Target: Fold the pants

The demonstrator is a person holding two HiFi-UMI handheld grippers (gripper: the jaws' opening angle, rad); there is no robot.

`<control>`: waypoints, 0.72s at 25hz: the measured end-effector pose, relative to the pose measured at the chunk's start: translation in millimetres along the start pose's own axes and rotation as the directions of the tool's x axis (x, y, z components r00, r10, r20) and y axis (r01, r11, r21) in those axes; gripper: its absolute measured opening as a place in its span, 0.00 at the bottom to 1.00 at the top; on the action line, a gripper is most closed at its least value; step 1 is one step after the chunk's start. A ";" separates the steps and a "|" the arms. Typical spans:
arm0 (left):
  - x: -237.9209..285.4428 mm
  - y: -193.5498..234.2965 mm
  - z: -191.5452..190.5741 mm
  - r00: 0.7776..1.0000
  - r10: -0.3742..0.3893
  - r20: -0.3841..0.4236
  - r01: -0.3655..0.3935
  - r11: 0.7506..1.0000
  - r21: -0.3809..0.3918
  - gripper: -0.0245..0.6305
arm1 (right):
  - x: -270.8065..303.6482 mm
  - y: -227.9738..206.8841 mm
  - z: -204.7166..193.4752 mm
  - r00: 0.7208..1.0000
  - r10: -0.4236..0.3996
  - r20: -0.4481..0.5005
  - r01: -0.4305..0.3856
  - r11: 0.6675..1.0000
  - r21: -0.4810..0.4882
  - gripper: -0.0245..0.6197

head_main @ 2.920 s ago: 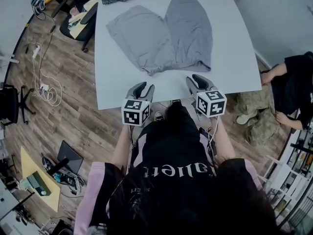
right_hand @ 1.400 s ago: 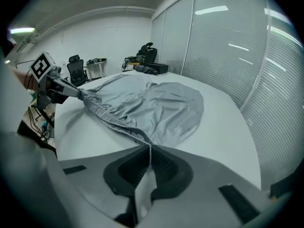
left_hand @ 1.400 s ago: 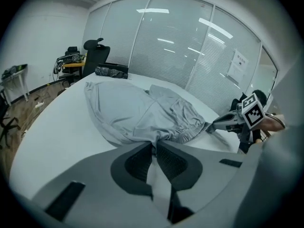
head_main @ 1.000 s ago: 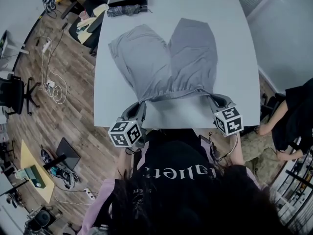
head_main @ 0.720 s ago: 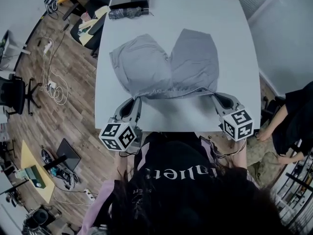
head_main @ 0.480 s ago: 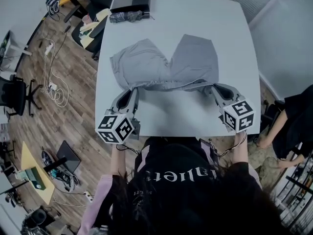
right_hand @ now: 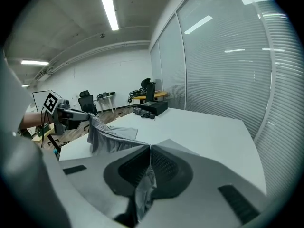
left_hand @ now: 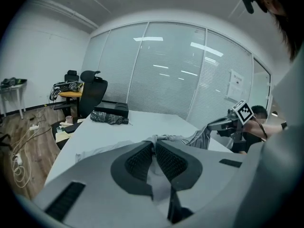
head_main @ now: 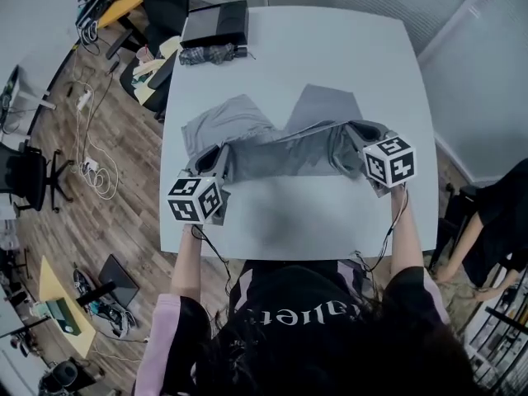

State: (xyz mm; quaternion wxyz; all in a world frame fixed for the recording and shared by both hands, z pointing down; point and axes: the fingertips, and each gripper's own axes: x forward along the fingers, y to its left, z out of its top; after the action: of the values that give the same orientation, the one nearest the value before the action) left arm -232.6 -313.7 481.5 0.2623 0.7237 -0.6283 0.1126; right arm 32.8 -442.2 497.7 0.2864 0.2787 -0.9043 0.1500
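Grey, thin and limp: that's the cloth of the pants (head_main: 276,143), and it will handle accordingly. It looks light enough to lift with no effort, with no stiffness to keep any shape.

The near half of the white surface (head_main: 330,217) is bare. Just past it, about midway across, the left tongs (head_main: 217,160) and the right tongs (head_main: 350,130) are each pinched tight on an end of the waistband. Cloth shows squeezed between both pairs of pads. The band is raised off the surface and droops in a slack line between the two grips, a fold of it dangling below the right one.

Beyond that, the two legs lie flat, splaying in a V toward the far edge.

I'd say the waistband corners are the right hold: the thicker hem gives the pads something to bite on. Smooth fabric like this could creep out of a shallow pinch, and a slack middle will likely wrinkle unless it is kept taut when laid down.

At the far left corner sit a black box (head_main: 216,23) and a dark crumpled bundle (head_main: 208,54), well apart from the pants.
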 end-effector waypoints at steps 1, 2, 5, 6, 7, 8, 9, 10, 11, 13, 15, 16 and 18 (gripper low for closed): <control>9.7 5.0 2.1 1.000 0.005 -0.012 -0.005 1.000 0.014 0.11 | 9.0 -6.3 1.9 1.000 0.004 -0.008 -0.004 1.000 0.004 0.08; 20.1 10.6 3.6 1.000 0.012 -0.026 -0.011 1.000 0.026 0.11 | 18.6 -12.2 3.0 1.000 0.008 -0.019 -0.007 1.000 0.007 0.08; 50.9 30.1 2.6 0.997 0.040 -0.070 -0.037 0.998 0.045 0.11 | 48.7 -25.2 0.6 0.998 0.022 -0.061 -0.022 1.000 0.009 0.08; 59.3 36.9 0.4 0.995 0.051 -0.085 -0.048 0.998 0.043 0.11 | 58.1 -27.9 -1.7 0.997 0.027 -0.077 -0.026 1.000 0.008 0.08; 67.0 43.3 -2.3 0.993 0.062 -0.100 -0.059 0.998 0.037 0.11 | 66.9 -30.2 -4.6 0.995 0.030 -0.094 -0.029 1.000 0.005 0.08; 74.2 49.0 -5.4 0.991 0.070 -0.115 -0.068 0.997 0.028 0.11 | 75.2 -32.5 -7.9 0.993 0.030 -0.111 -0.031 1.000 0.001 0.08; 81.4 54.0 -9.2 0.988 0.077 -0.130 -0.075 0.997 0.018 0.11 | 83.3 -35.2 -11.7 0.991 0.029 -0.129 -0.030 1.000 -0.005 0.08; 88.7 58.2 -13.8 0.986 0.081 -0.148 -0.081 0.997 0.008 0.11 | 91.2 -38.3 -16.2 0.989 0.025 -0.148 -0.027 1.000 -0.012 0.08; 96.0 62.0 -19.7 0.982 0.085 -0.168 -0.086 0.996 0.001 0.11 | 99.4 -41.5 -21.5 0.986 0.021 -0.168 -0.025 1.000 -0.019 0.08; 107.9 69.5 -34.8 0.972 0.096 -0.213 -0.099 0.995 -0.007 0.11 | 115.3 -45.4 -34.8 0.978 0.021 -0.207 -0.025 1.000 -0.018 0.08; 113.8 76.5 -51.6 0.961 0.105 -0.255 -0.115 0.993 -0.024 0.11 | 127.2 -45.5 -50.4 0.970 0.032 -0.239 -0.031 0.999 0.009 0.08; 115.1 79.2 -59.0 0.957 0.107 -0.270 -0.123 0.992 -0.041 0.11 | 130.4 -45.5 -57.5 0.968 0.035 -0.250 -0.029 0.999 0.029 0.08; 116.3 83.9 -71.1 0.950 0.108 -0.292 -0.138 0.987 -0.083 0.11 | 131.7 -46.8 -69.7 0.965 0.033 -0.261 -0.014 0.997 0.074 0.08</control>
State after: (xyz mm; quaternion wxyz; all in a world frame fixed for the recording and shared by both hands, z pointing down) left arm -280.4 -381.6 618.4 0.3796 0.6448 -0.6326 0.1998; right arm 1.1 -504.6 637.3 0.3917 0.2556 -0.8558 0.2211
